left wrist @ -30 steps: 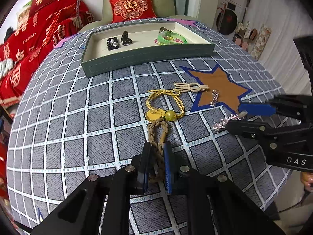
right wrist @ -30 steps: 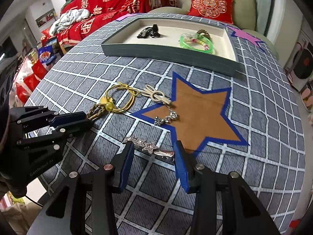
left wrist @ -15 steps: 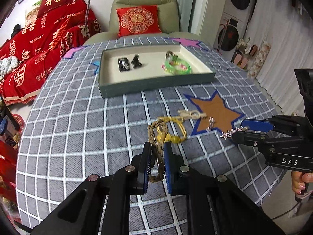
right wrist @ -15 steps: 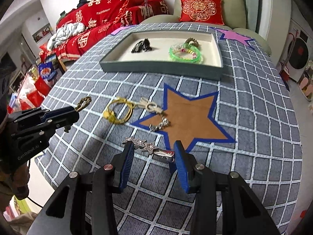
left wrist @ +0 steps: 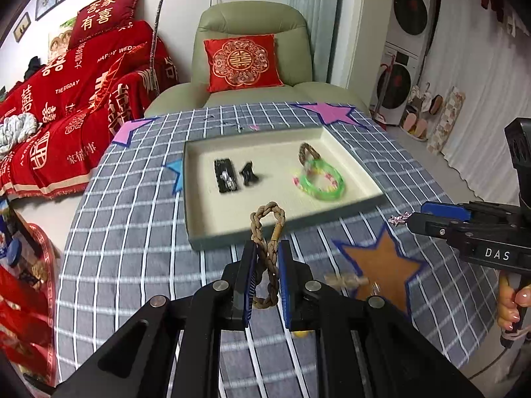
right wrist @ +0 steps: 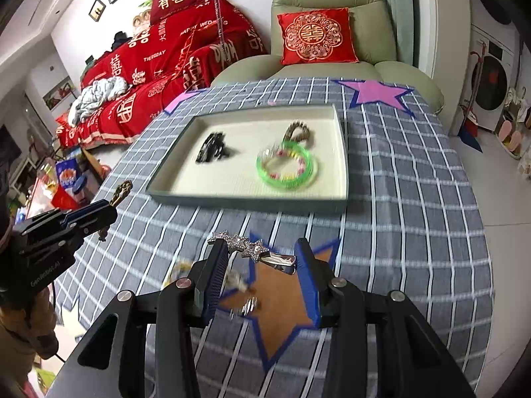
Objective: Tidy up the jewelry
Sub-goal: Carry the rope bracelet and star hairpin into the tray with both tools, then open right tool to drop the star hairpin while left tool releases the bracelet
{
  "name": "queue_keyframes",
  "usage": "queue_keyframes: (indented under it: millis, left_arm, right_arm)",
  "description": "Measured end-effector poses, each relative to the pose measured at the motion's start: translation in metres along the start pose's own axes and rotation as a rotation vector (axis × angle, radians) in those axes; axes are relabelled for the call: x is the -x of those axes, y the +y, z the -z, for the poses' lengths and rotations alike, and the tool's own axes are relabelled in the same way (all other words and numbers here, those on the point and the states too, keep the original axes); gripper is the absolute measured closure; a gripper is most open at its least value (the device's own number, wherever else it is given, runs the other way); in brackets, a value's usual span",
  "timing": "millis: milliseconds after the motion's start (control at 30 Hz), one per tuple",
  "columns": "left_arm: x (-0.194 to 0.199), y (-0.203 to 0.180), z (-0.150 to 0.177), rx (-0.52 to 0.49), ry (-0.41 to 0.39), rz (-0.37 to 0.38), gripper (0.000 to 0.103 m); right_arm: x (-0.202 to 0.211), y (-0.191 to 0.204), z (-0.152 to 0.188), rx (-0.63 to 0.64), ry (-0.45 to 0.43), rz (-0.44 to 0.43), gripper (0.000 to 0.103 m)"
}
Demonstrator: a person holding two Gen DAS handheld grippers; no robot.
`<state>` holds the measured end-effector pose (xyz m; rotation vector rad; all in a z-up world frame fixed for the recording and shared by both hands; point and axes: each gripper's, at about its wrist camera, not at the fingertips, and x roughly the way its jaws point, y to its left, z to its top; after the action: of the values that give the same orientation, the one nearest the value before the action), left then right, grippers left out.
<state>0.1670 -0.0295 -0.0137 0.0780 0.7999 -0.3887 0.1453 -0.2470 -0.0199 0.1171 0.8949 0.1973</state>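
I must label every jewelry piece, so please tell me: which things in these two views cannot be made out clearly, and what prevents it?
- Black items in the tray: motion blur in both views; type unclear.
- Pieces left on the brown star: blurred in both views; the yellow one is hidden by the fingers of each hand-held gripper.
- Braided loop, left view: lower end hidden between the fingers.
- Star hair clip, left view: only its tip shows.

Behind your checked tablecloth (left wrist: 132, 232): a green armchair (left wrist: 252, 26) (red cushion (left wrist: 244, 61) on it), red-draped sofa (left wrist: 83, 93) left.
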Motion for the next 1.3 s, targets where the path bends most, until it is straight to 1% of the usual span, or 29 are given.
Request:
queue_keyframes:
  millis: [200, 300, 467, 567, 700, 933, 1100, 1300]
  left_arm:
    - [-0.031, 0.002, -0.026, -0.014, 0.008, -0.017, 0.081]
    - [-0.054, 0.007, -0.037, -0.003, 0.030, -0.031, 0.081]
    - [-0.088, 0.018, -0.047, 0.024, 0.074, -0.052, 0.081]
    - [-0.108, 0.023, -0.049, 0.034, 0.103, -0.059, 0.081]
    - [-0.124, 0.023, -0.050, 0.029, 0.126, -0.074, 0.081]
    - [-0.145, 0.025, -0.051, 0.016, 0.151, -0.092, 0.081]
    - [-0.154, 0.023, -0.046, 0.001, 0.169, -0.109, 0.081]
    - [-0.160, 0.021, -0.042, -0.016, 0.178, -0.127, 0.081]
  right_arm:
    - [-0.028, -0.009, -0.038, -0.021, 0.008, 0.022, 0.058]
    - [-0.044, -0.017, -0.055, -0.044, 0.012, 0.032, 0.058]
    - [-0.075, -0.024, -0.083, -0.077, 0.022, 0.032, 0.058]
    - [-0.097, -0.019, -0.100, -0.074, 0.027, 0.025, 0.058]
    - [-0.120, -0.010, -0.118, -0.061, 0.029, 0.014, 0.058]
    - [-0.157, 0.000, -0.132, -0.049, 0.059, 0.018, 0.058]
    - [-0.180, -0.001, -0.132, -0.048, 0.091, 0.024, 0.058]
    - [-0.196, 0.001, -0.129, -0.042, 0.124, 0.037, 0.058]
